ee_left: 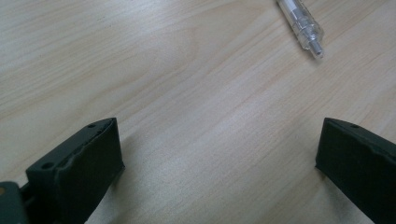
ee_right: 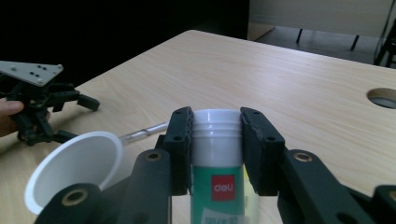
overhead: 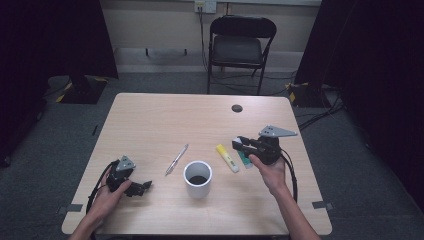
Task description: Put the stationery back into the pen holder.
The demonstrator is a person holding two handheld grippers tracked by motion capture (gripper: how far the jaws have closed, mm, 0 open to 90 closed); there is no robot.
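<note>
My right gripper (overhead: 241,144) (ee_right: 216,144) is shut on a green glue stick (overhead: 245,159) (ee_right: 216,122), jaws clamped on its white cap end, held above the table right of centre. In the right gripper view the stick's green body runs back toward the camera. A white cup (overhead: 198,190) (ee_right: 79,163) stands near the front middle. A clear pen (overhead: 177,159) (ee_left: 301,25) (ee_right: 142,133) lies left of the cup. My left gripper (overhead: 145,188) (ee_left: 219,158) (ee_right: 79,119) rests on the table at the front left, open, with bare wood between its jaws.
A yellow-capped marker (overhead: 227,157) lies on the table between the cup and my right gripper. A round cable hole (overhead: 237,108) (ee_right: 383,98) sits near the far edge. A black folding chair (overhead: 240,45) stands beyond the table (overhead: 165,120).
</note>
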